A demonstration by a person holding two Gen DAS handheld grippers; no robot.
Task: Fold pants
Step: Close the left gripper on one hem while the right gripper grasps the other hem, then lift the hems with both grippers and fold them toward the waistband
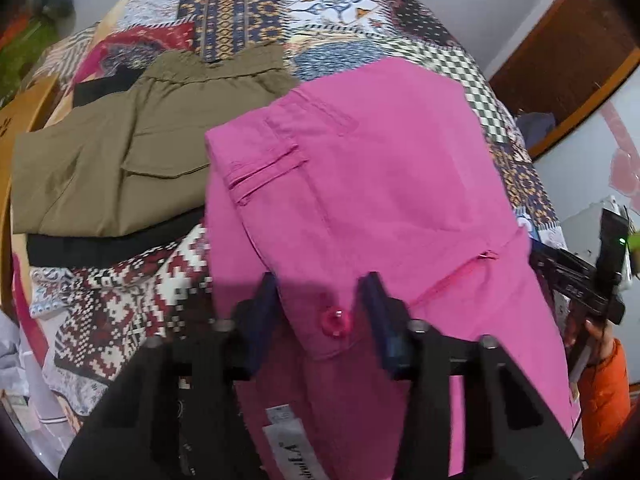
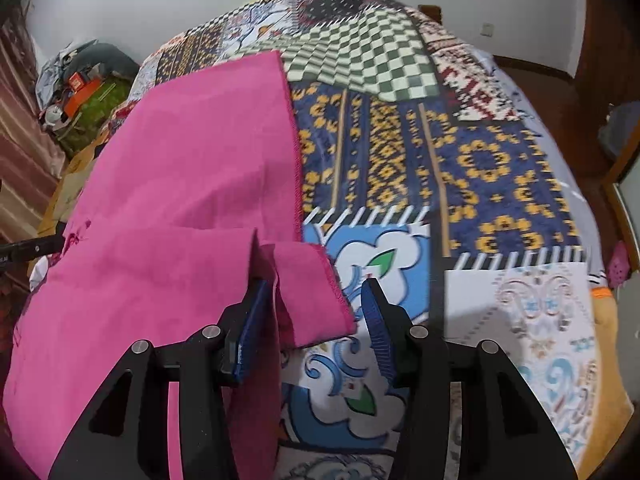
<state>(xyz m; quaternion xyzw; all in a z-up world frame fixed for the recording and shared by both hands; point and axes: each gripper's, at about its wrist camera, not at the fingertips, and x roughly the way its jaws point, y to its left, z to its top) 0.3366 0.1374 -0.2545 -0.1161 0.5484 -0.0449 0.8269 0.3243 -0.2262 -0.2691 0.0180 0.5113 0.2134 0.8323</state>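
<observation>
Between the spread jaws of the left gripper [image 1: 320, 312], the waistband end of the pink pants [image 1: 360, 184] lay flat, with the pink button [image 1: 335, 322] positioned in the open gap and neither pad visibly pressing the fabric. A white label [image 1: 286, 440] showed inside the waistband near the lens. At the right gripper [image 2: 316, 320], the jaws were likewise spread; a folded-over hem corner of the pants [image 2: 180, 184] sat in the gap, close against the left pad, while the right pad stood clear over the bedspread [image 2: 480, 160]. The pants lay on the patchwork bedspread, doubled over, with a back welt pocket [image 1: 264, 172] facing up and stitched hem edges visible in the right wrist view. Beside the pants, on the same bed, a folded olive garment [image 1: 112, 160] rested atop a black one [image 1: 100, 244].
</observation>
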